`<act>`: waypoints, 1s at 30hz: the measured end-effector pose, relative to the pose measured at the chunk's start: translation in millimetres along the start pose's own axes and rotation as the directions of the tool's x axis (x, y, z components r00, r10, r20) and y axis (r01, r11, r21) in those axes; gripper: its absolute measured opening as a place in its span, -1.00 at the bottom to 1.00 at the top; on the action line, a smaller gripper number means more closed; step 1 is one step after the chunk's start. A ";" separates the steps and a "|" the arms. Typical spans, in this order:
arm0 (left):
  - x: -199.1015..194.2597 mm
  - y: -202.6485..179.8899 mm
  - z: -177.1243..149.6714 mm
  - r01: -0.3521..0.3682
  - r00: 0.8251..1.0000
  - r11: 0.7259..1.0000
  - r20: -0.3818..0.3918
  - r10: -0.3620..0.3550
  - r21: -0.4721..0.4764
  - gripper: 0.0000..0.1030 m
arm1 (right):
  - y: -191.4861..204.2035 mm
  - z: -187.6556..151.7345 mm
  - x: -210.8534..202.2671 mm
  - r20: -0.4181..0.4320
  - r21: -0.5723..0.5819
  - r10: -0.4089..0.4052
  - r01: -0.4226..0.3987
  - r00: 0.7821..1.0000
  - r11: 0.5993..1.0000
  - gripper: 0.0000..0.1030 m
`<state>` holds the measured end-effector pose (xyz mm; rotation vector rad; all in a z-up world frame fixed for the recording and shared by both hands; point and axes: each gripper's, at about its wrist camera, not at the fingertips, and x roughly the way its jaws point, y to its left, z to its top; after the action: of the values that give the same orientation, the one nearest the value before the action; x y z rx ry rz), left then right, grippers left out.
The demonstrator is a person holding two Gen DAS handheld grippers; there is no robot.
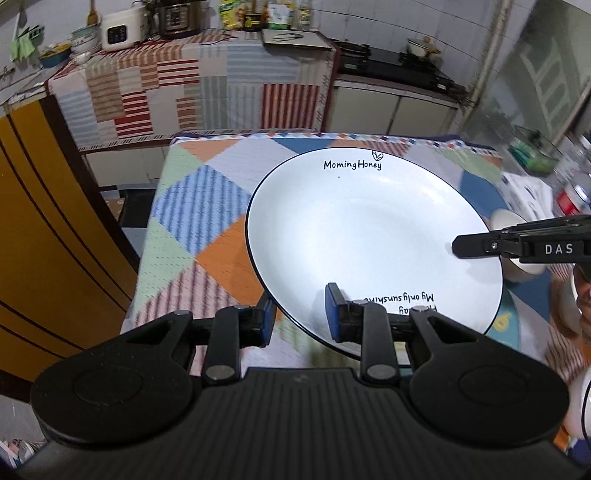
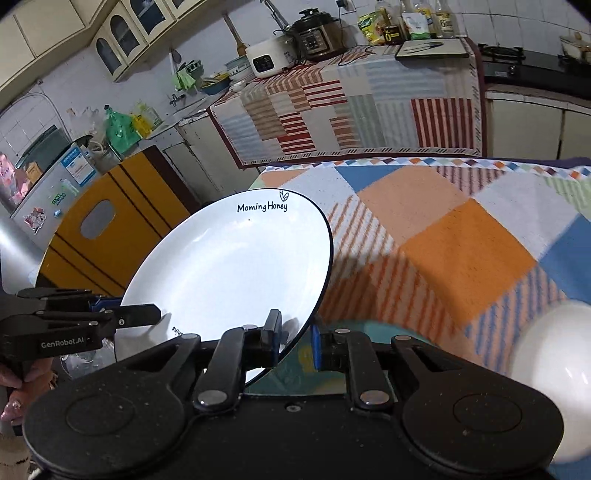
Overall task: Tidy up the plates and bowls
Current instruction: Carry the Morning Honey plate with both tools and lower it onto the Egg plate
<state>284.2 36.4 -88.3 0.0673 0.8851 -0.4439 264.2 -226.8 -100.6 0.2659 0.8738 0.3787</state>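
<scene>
A white plate (image 1: 369, 229) with a thin dark rim and the words "Morning Honey" hangs tilted above the patchwork tablecloth (image 1: 207, 221). My left gripper (image 1: 300, 317) is shut on its near rim, one blue pad above and one below. The right gripper (image 1: 476, 247) clamps the plate's right edge. In the right wrist view the same plate (image 2: 229, 266) stands slanted at the left, with my right gripper (image 2: 295, 338) shut on its rim, and the left gripper (image 2: 140, 314) grips its lower left edge. A white bowl (image 2: 546, 354) sits on the tablecloth (image 2: 461, 251) at the lower right.
Another white bowl (image 1: 504, 219) shows behind the right gripper, with jars (image 1: 572, 199) beyond it. A yellow cabinet (image 1: 44, 240) stands left of the table. Behind is a counter under a striped cloth (image 1: 207, 85) with a rice cooker (image 1: 120, 29), and a stove (image 1: 406, 62).
</scene>
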 end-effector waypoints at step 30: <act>28.2 -84.1 -43.0 0.109 0.981 0.992 -0.167 -0.098 0.056 -0.47 | -55.4 -87.9 -57.7 -0.079 0.114 -0.113 0.121 0.990 0.986 -0.57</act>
<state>234.3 -39.5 -126.7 0.1195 1.0397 -0.5708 173.4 -295.1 -135.7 0.3102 0.9803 0.2283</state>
